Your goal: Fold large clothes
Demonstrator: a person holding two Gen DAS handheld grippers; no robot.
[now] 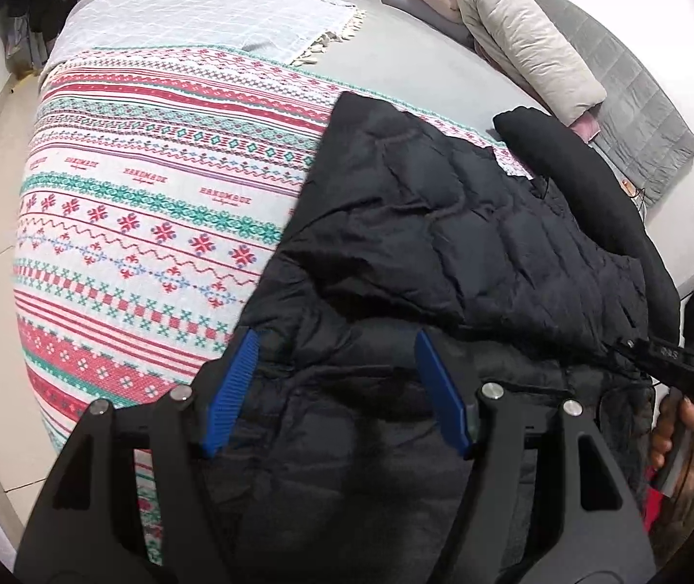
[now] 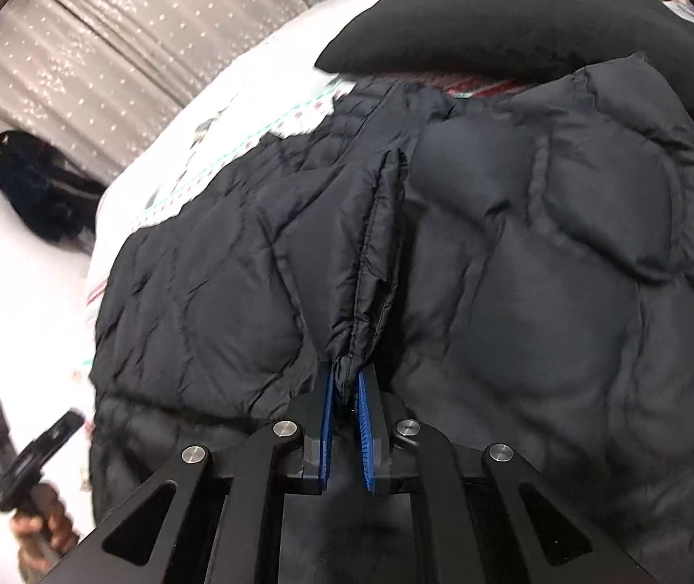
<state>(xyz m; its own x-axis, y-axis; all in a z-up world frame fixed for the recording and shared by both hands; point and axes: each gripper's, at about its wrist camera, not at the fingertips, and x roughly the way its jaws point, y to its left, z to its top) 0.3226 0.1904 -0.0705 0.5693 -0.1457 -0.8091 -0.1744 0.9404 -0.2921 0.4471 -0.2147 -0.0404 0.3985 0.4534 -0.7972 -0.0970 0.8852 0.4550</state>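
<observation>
Left wrist view shows the left tool (image 1: 334,389) with its blue pads spread wide above the black quilted puffer jacket (image 1: 468,243), gripping nothing. That jacket lies toward the right edge of the bed, over a red-and-teal patterned knit blanket (image 1: 152,204). It looks light, soft and slippery, so a seam or hem is likely the surest hold. Right wrist view adds what the left cannot: the right tool (image 2: 345,387) clenched on a raised fold of the jacket (image 2: 517,292), pinched between its pads.
</observation>
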